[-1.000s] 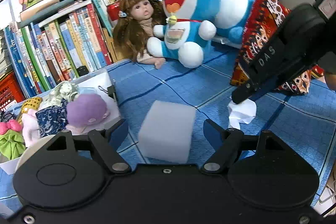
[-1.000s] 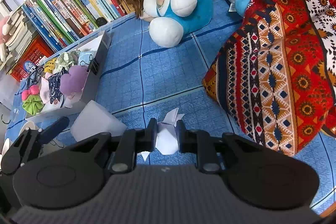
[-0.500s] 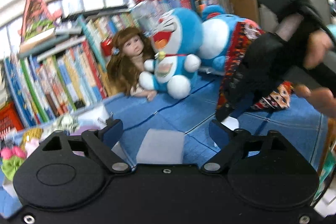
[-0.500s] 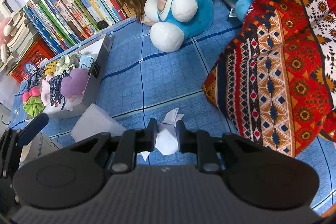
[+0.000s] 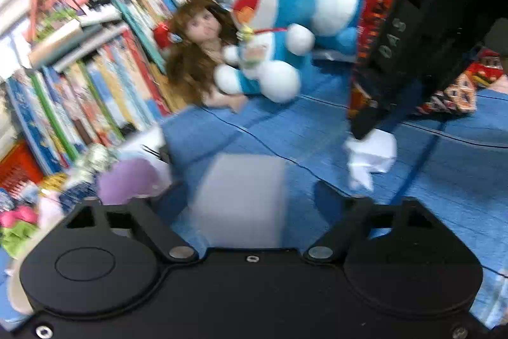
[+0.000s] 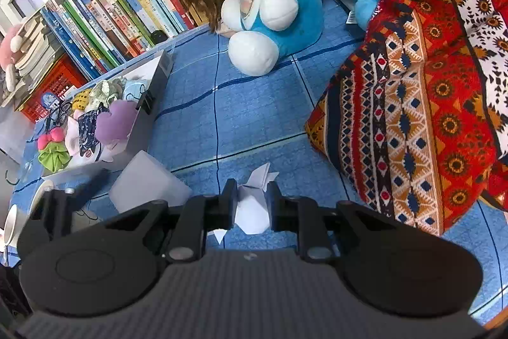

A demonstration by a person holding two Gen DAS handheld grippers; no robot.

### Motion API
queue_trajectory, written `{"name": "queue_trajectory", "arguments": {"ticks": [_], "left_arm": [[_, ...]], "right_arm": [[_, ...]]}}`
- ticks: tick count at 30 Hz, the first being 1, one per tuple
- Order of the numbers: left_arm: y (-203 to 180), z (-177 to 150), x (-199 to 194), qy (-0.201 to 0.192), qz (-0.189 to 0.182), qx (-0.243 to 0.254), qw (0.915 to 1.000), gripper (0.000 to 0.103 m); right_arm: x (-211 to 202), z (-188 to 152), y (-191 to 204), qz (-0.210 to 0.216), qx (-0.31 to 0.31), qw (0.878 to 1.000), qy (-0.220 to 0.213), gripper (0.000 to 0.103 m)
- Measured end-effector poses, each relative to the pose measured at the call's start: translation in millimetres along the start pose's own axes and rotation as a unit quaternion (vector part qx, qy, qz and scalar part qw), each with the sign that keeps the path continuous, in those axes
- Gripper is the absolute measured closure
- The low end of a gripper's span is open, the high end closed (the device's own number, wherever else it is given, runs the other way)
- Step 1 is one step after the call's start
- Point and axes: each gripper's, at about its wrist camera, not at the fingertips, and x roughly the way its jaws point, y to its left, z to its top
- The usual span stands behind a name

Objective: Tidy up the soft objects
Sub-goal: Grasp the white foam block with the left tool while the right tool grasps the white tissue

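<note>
White paper figure [image 6: 252, 208] clamped in right jaws; left jaws closing around foam block [image 5: 241, 199].

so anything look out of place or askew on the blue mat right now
Yes. The white foam block lies loose on the blue mat, tilted on an edge beside the white box of small soft items instead of inside it. The left claw is closing around it. The right claw pinches a crumpled white paper piece.

Left wrist view motion-blurred throughout: grey foam block [image 5: 241, 196] bottom hidden behind gripper body at 6 o'clock, book [image 5: 104, 91] titles unreadable at 9, patterned cushion [image 5: 368, 53] half-covered at 2.
</note>
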Motion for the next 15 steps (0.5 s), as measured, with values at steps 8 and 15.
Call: {"name": "queue_trajectory", "arguments": {"ticks": [8,15], "left_arm": [[-3.3,1.7,-10.0,0.007,-0.048,0.005,0.9988,0.050],[0.8,16.7,-39.7,-0.016,-0.062,0.006,0.9979,0.050]], "right_arm": [[-1.4,2.1,3.0,-0.003,0.001,1.000,-0.002,0.079],[-16.4,8.7,15.5,-0.008,-0.007,1.000,-0.016,0.079]]}}
